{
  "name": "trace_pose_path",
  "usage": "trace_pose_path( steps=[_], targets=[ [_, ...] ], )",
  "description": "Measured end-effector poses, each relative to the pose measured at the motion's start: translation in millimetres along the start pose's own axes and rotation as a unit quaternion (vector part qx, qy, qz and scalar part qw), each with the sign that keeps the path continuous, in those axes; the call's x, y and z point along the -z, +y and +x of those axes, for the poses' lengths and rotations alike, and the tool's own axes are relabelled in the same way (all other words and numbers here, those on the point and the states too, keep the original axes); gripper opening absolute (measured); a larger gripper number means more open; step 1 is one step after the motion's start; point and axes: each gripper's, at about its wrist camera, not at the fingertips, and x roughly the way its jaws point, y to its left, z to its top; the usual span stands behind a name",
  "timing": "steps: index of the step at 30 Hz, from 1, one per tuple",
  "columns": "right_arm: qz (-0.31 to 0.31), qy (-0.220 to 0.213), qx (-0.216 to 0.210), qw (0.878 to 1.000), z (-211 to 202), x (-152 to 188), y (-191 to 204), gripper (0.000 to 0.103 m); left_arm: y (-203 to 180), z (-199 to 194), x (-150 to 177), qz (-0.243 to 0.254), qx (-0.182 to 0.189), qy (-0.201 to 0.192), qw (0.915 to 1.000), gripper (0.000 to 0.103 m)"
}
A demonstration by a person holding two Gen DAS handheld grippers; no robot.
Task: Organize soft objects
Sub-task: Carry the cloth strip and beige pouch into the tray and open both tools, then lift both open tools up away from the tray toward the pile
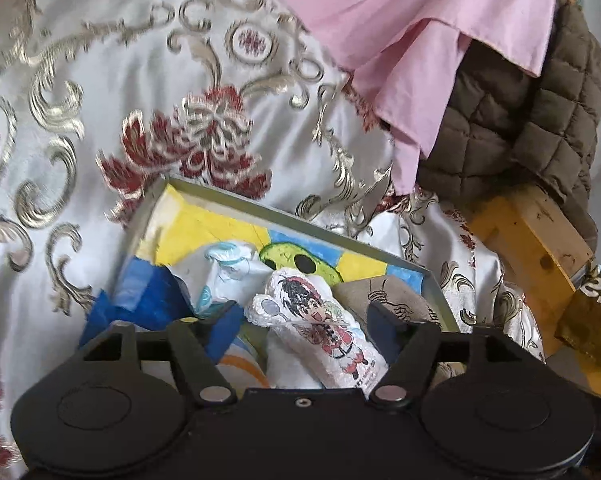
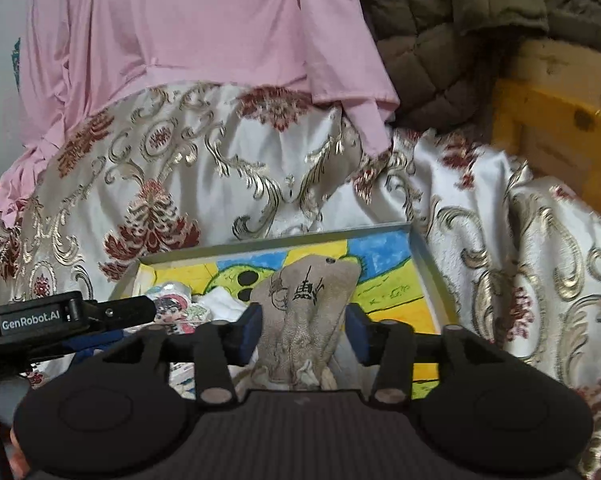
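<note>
A shallow grey box [image 1: 236, 204] with a yellow and blue drawing on its floor lies on a patterned bedspread [image 1: 100, 120]. My left gripper [image 1: 304, 324] is open around a rolled white cloth [image 1: 320, 328] printed with a cartoon girl, lying in the box. A crumpled blue piece [image 1: 148, 300] lies at its left. My right gripper [image 2: 304, 332] is open around a beige printed cloth [image 2: 308, 308] that lies in the box [image 2: 420, 248]. The left gripper's arm [image 2: 80, 314] shows at the left of the right wrist view, beside the cartoon cloth [image 2: 170, 304].
A pink garment [image 2: 200, 32] and a brown quilted jacket [image 1: 512, 120] lie on the bedspread behind the box. A yellow wooden frame [image 2: 560, 120] stands at the right. A brown printed bag [image 1: 596, 312] is at the far right.
</note>
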Motion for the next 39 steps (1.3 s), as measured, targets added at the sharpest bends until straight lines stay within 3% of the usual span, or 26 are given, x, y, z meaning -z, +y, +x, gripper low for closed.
trace_pose_path(
  steps=[8,12,20,30,39],
  targets=[
    [-0.019,-0.046,-0.002,0.999,-57.2,1.5,7.7,0.069,-20.8,-55.1,8.7,0.059,-0.010,-0.059,0.9965,0.089],
    [-0.015,-0.071,-0.005,0.997,-93.8,-0.8,12.3,0.081,-27.6,-87.3,12.5,0.070,-0.012,-0.078,0.9945,0.097],
    [-0.014,-0.107,-0.018,0.994,-174.7,-2.9,25.3,0.094,-47.1,-163.8,23.0,0.085,-0.006,-0.100,0.9913,0.102],
    [-0.056,-0.151,-0.029,0.987,-278.5,12.3,63.6,0.103,-76.8,-266.3,49.2,0.114,0.009,-0.139,0.9837,0.102],
    [-0.092,-0.194,-0.030,0.976,-351.9,40.2,85.7,0.103,-95.1,-342.7,85.3,0.136,0.017,-0.181,0.9740,0.102]
  ],
)
